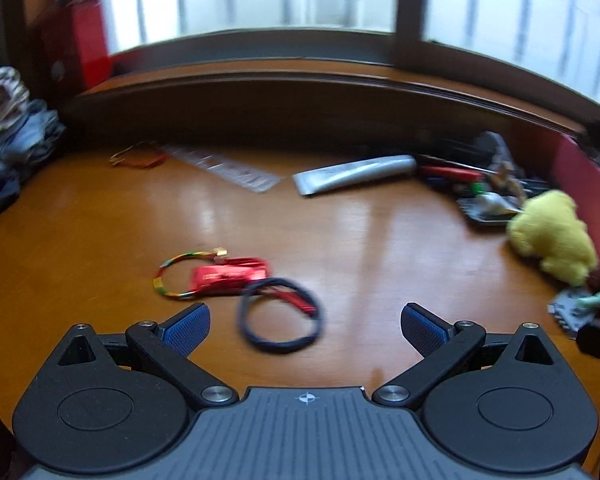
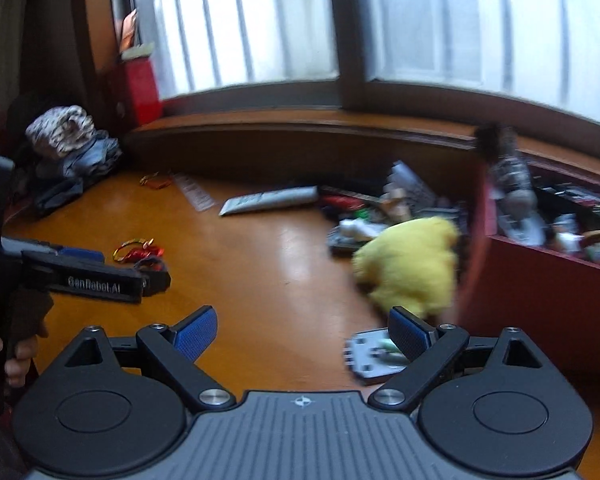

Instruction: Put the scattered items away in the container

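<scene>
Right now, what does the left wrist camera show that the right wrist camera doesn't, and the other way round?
Only the left wrist view shows the dark hair tie lying whole on the table, just ahead of the open left gripper.

Only the right wrist view shows inside the red container, already holding items, and the person's hand holding the left gripper.

Both show the yellow plush toy, the silver tube, the pile of clothes and the wooden table. The right gripper is open and empty.
</scene>
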A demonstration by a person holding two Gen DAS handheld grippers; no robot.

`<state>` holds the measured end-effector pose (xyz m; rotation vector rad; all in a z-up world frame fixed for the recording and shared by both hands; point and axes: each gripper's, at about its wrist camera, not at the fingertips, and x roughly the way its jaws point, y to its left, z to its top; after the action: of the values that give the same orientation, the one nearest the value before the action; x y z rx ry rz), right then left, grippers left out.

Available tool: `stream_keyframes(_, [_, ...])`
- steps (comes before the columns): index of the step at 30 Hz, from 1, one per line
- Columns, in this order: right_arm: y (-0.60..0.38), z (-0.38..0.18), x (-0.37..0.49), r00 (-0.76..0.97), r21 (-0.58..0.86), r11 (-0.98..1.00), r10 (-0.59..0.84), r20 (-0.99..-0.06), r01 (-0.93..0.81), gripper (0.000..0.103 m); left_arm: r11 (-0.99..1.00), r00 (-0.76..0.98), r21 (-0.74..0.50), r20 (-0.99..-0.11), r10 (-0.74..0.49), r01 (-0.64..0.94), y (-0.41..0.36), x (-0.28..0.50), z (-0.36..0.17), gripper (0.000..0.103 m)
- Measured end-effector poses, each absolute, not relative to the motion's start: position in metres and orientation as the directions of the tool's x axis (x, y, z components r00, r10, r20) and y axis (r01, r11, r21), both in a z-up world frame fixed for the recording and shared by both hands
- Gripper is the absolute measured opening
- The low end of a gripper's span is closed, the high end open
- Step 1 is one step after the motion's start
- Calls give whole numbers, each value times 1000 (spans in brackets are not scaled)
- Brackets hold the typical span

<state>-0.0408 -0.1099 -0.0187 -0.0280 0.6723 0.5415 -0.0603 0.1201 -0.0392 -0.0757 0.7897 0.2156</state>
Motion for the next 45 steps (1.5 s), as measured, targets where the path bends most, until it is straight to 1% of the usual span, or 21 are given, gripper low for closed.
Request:
stream_keyframes(1, [-104, -21, -40, 638, 145, 861, 465, -614, -488, 90, 975, 684, 6, -711, 160, -221, 126, -61, -40, 103])
stream_keyframes(3, [-94, -24, -40, 619, 142, 861, 457, -638, -489, 88, 978, 687, 0, -711, 147, -210, 133, -60, -41, 103])
stream_keyframes(10, [-101, -31, -40, 638, 144, 909, 382, -669, -392, 88, 995, 692, 7, -718, 73, -98, 130, -48, -49, 102])
stream_keyframes(13, [-105, -33, -41, 645, 133, 923, 349, -680, -360, 88, 997, 693, 35, -718, 69, -63, 125, -44, -53, 98])
stream_keyframes(15, [-106, -35, -43, 650, 121, 930, 331, -684, -346, 88, 998, 681, 23, -730, 58, -60, 126, -40, -58, 86])
stream_keyframes(18, [-107, -37, -44, 657, 108, 938, 309, -688, -328, 88, 997, 663, -24, -748, 32, -75, 135, -37, -65, 79])
stream_keyframes(19, [-108, -37, -45, 658, 107, 940, 306, -688, -325, 88, 997, 667, -21, -744, 34, -75, 136, -38, -64, 76])
stream_keyframes(20, [-107, -38, -45, 658, 105, 940, 303, -689, -324, 88, 997, 671, -19, -740, 36, -74, 137, -39, -64, 70])
stream_keyframes(21, [-107, -38, -45, 659, 102, 941, 301, -690, -323, 88, 997, 675, -17, -736, 38, -74, 139, -39, -64, 60])
stream_keyframes(22, [-106, -38, -45, 658, 100, 941, 300, -691, -324, 88, 997, 679, -17, -733, 37, -73, 140, -40, -64, 55])
stream_keyframes(24, [-104, -38, -45, 654, 97, 939, 301, -694, -329, 88, 997, 682, -36, -731, 22, -71, 144, -41, -62, 32])
stream_keyframes(25, [-103, -39, -45, 652, 96, 939, 300, -696, -329, 88, 996, 683, -48, -730, 13, -70, 146, -42, -61, 27])
stream_keyframes(26, [-102, -40, -45, 650, 95, 939, 299, -698, -330, 88, 996, 683, -62, -730, 2, -70, 147, -43, -60, 19])
stream_keyframes(27, [-102, -40, -45, 648, 95, 939, 299, -701, -331, 88, 995, 683, -76, -730, -8, -69, 148, -43, -59, 15])
stream_keyframes(29, [-101, -41, -45, 647, 94, 940, 296, -703, -328, 88, 994, 685, -91, -728, -25, -60, 148, -46, -57, 11])
stream_keyframes(32, [-101, -41, -44, 650, 92, 943, 289, -703, -319, 88, 995, 695, -93, -717, -41, -37, 145, -49, -52, 8])
stream_keyframes(37, [-104, -44, -42, 660, 88, 954, 263, -704, -286, 88, 997, 712, -82, -699, -57, -1, 136, -52, -42, 8])
stream_keyframes(42, [-105, -43, -45, 672, 88, 955, 264, -692, -284, 88, 998, 685, -51, -728, -22, -22, 139, -51, -49, 14])
stream_keyframes(44, [-102, -41, -47, 677, 83, 951, 273, -683, -299, 87, 998, 672, -52, -740, -16, -33, 143, -51, -53, 14])
stream_keyframes(45, [-98, -39, -49, 675, 84, 941, 295, -677, -327, 83, 998, 669, -54, -743, -14, -39, 145, -51, -54, 17])
